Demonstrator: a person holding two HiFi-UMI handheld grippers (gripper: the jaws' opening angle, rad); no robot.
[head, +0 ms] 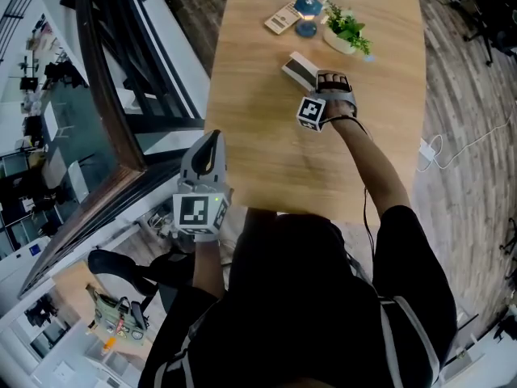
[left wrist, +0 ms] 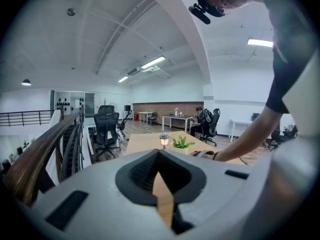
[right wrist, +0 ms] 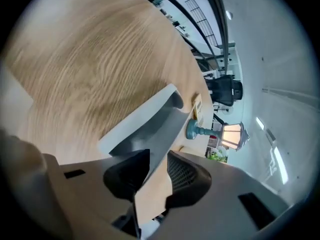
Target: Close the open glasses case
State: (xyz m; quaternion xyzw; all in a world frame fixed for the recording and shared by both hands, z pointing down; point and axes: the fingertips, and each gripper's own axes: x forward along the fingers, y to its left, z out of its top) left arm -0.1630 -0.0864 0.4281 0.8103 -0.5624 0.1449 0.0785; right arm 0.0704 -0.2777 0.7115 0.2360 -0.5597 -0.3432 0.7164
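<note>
The glasses case (head: 300, 71) lies open on the wooden table (head: 258, 152), white outside and grey inside. My right gripper (head: 321, 79) rests at its near right end. In the right gripper view the case (right wrist: 150, 116) runs straight ahead of the right gripper (right wrist: 159, 159), whose jaws stand apart with bare wood showing between them and nothing pressed. My left gripper (head: 212, 140) hangs at the table's near left corner, far from the case. In its own view the left gripper (left wrist: 159, 154) has its tips together and holds nothing.
Behind the case stand a small blue lamp (head: 308, 6), a potted plant (head: 346, 29) and a flat card box (head: 283, 18). A railing and glass drop (head: 105, 95) run along the table's left side. A white cable (head: 440, 148) lies on the floor to the right.
</note>
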